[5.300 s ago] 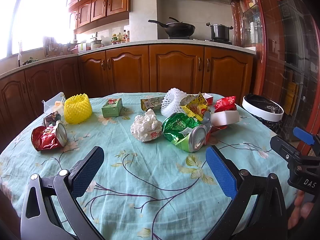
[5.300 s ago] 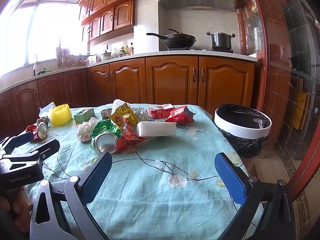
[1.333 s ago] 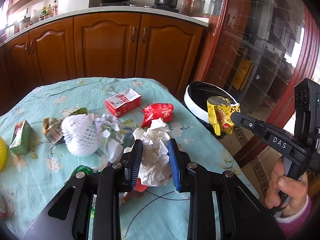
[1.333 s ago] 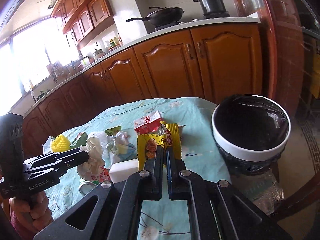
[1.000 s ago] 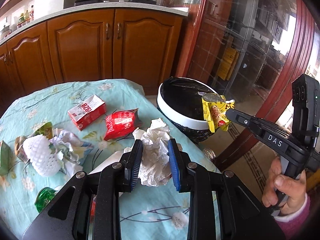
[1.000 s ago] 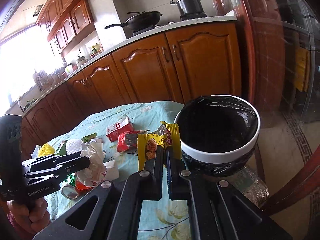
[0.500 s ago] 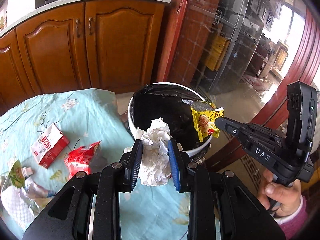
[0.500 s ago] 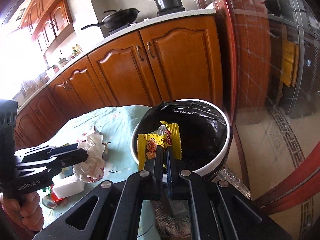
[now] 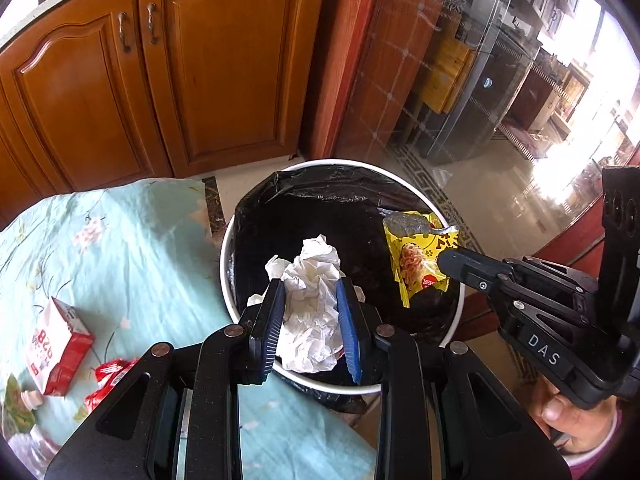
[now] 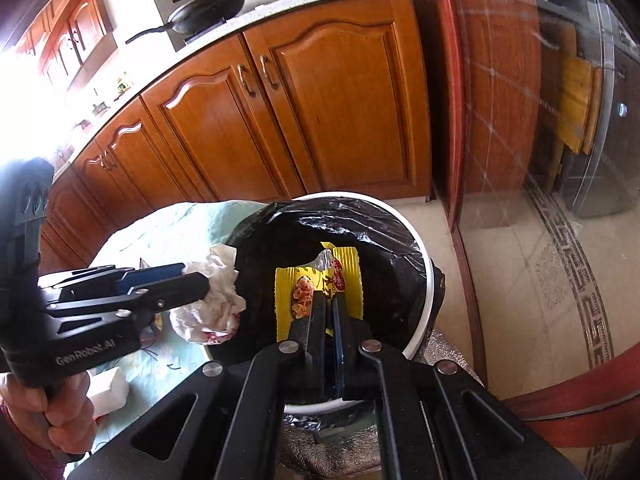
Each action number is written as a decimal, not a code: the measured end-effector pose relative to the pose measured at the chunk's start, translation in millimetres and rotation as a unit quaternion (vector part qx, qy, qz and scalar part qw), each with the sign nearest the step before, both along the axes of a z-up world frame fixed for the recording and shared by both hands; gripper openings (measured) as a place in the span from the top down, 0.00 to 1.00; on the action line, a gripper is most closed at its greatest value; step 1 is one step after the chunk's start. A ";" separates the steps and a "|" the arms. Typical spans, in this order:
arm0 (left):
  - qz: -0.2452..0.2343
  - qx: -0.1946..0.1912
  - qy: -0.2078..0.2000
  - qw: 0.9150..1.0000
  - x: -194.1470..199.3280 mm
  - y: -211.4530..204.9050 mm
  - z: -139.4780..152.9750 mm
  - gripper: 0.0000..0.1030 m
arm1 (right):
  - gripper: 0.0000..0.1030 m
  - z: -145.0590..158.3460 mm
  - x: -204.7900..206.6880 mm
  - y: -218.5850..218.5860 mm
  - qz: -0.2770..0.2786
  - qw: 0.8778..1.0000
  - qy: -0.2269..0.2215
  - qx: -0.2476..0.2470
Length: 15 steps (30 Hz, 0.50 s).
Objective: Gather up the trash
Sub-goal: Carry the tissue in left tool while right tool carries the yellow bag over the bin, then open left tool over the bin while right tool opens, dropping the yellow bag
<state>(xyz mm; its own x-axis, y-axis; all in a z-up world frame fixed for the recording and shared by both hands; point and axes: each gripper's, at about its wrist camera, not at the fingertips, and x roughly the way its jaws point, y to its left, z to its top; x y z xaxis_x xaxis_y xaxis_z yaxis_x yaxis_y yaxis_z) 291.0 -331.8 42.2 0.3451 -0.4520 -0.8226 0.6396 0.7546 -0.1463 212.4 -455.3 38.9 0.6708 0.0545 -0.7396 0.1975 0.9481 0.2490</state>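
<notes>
My left gripper (image 9: 310,292) is shut on a crumpled white paper ball (image 9: 312,312) and holds it over the near rim of the trash bin (image 9: 224,248), a white-rimmed bin with a black liner. My right gripper (image 10: 329,300) is shut on a yellow snack wrapper (image 10: 318,280) and holds it above the bin's opening (image 10: 424,280). The wrapper (image 9: 418,260) and the right gripper (image 9: 444,260) also show in the left wrist view. The paper ball (image 10: 212,304) and the left gripper (image 10: 192,276) show in the right wrist view, at the bin's left edge.
The table with a teal floral cloth (image 9: 120,240) lies left of the bin. On it are a red and white carton (image 9: 56,340), a red wrapper (image 9: 108,376) and a white box (image 10: 108,392). Wooden cabinets (image 9: 200,80) stand behind; a glass door (image 10: 560,120) is at the right.
Both grippers have moved right from the table to above the bin, each still holding its piece of trash. The bin now fills the middle of both views.
</notes>
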 end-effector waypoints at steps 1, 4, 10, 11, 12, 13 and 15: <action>-0.001 0.002 0.002 1.000 0.6 -1.6 -1.9 0.75 | 0.97 -1.7 0.9 -0.3 0.001 1.000 0.002 0.002; -0.005 0.010 0.004 1.000 1.1 -5.2 -8.1 0.70 | 0.97 -6.3 4.5 -3.1 0.001 1.000 0.010 0.006; -0.004 0.011 0.014 1.000 3.0 -4.8 -12.9 0.61 | 0.87 -13.3 8.8 -13.0 -0.007 0.999 0.018 0.028; -0.002 0.009 0.015 1.000 3.6 -4.9 -13.4 0.56 | 0.86 -12.9 8.2 -13.2 -0.009 0.999 0.016 0.029; -0.001 0.006 0.014 1.000 3.2 -3.7 -12.4 0.56 | 0.85 -12.9 7.6 -13.5 -0.009 0.999 0.015 0.033; -0.001 0.005 0.013 1.000 2.3 -2.6 -11.1 0.56 | 0.83 -13.3 7.0 -14.4 -0.011 0.999 0.015 0.034; 0.004 0.000 0.008 1.000 -0.6 3.0 -7.6 0.56 | 0.82 -11.9 4.4 -14.5 -0.014 0.999 0.013 0.036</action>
<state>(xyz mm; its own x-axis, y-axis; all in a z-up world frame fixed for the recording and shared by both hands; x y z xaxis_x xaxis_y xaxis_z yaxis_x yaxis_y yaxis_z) 290.4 -328.8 34.5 0.3352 -0.4486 -0.8285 0.6307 0.7601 -0.1564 216.8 -469.8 27.0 0.6542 0.0900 -0.7510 0.2311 0.9216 0.3118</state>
